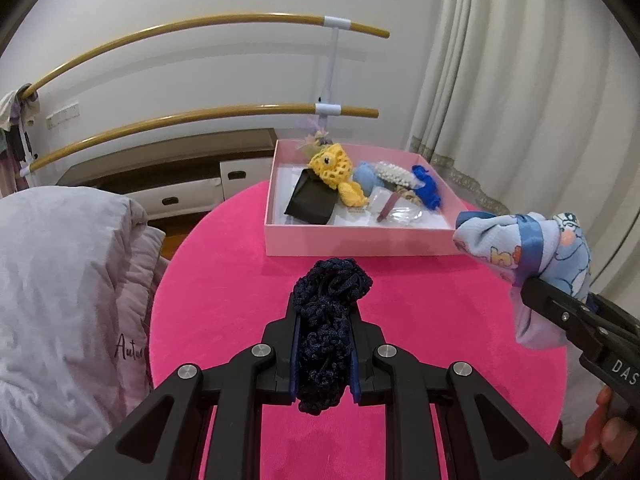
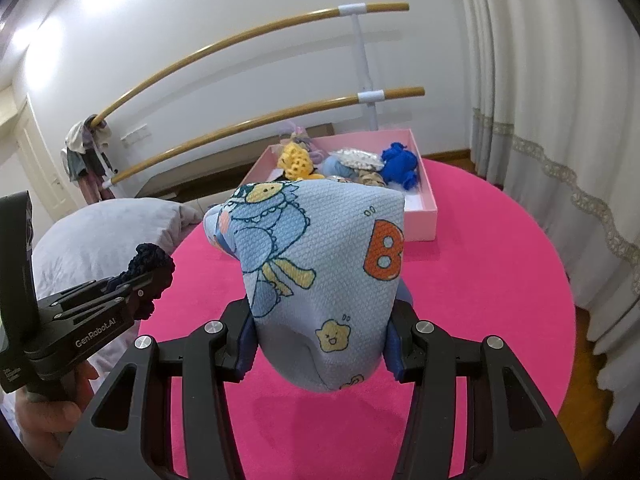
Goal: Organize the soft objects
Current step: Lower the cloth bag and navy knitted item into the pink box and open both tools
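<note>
Broadly, a round pink table [image 1: 420, 304] carries everything, with a grey quilt [image 1: 60, 280] bunched just off its left edge. Toward the table's far edge sits a shallow pink box [image 1: 352, 242], holding a yellow crochet toy [image 1: 334, 168], a black pouch [image 1: 310, 200], a pale blue soft ball [image 1: 366, 176], a pearl hair clip [image 1: 394, 172] and a bright blue yarn piece [image 1: 428, 186]. Above the table's right edge, short of the box's near right corner, the right gripper [image 2: 320, 336] pinches a light blue cartoon-print cloth bundle [image 2: 320, 264]. Over the table's middle, near the box's front wall, the left gripper [image 1: 325, 312] is pressed onto a dark navy crochet piece [image 1: 326, 320], held clear of the surface.
</note>
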Demonstrator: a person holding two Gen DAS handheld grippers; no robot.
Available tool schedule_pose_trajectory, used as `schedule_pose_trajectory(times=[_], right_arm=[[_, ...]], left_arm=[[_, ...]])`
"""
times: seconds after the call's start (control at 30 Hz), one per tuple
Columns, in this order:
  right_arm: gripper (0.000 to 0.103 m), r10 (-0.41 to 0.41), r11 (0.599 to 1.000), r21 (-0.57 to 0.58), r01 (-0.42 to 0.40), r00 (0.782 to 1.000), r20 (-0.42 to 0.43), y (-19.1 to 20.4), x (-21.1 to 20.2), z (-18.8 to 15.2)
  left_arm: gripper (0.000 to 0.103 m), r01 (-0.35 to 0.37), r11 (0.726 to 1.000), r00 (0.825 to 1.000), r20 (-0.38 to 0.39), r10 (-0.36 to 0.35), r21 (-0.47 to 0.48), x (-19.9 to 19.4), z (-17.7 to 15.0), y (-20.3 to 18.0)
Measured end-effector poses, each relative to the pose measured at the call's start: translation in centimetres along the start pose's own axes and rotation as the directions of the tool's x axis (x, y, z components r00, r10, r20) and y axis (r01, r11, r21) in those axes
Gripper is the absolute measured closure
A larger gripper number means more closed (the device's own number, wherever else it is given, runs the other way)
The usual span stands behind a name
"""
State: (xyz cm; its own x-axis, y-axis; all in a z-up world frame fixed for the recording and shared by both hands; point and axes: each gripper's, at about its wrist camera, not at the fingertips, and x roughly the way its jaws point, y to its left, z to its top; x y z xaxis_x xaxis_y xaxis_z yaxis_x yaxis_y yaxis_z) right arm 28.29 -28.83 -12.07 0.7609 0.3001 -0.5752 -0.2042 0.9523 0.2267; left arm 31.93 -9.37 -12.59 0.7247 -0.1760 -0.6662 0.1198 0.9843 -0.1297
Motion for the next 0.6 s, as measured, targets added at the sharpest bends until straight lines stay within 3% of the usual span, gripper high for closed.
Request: schedule_pose_trajectory(times=[0.37, 0.6], right_arm=[[0.056, 0.007, 1.000, -0.016, -0.006, 1.000, 0.024, 0.6, -1.5, -0.1], [0.056, 0.011, 0.999, -0.030, -0.010, 0.998, 0.064, 0.2, -1.9, 2.6]], left_arm=[[0.088, -0.017, 1.000, 0.999, 0.038, 0.016, 0.007, -3.0, 0.5, 0.0], [0.088, -0.016, 1.000, 0.997, 0.075, 0.014, 0.019, -2.9, 3.2, -0.2]])
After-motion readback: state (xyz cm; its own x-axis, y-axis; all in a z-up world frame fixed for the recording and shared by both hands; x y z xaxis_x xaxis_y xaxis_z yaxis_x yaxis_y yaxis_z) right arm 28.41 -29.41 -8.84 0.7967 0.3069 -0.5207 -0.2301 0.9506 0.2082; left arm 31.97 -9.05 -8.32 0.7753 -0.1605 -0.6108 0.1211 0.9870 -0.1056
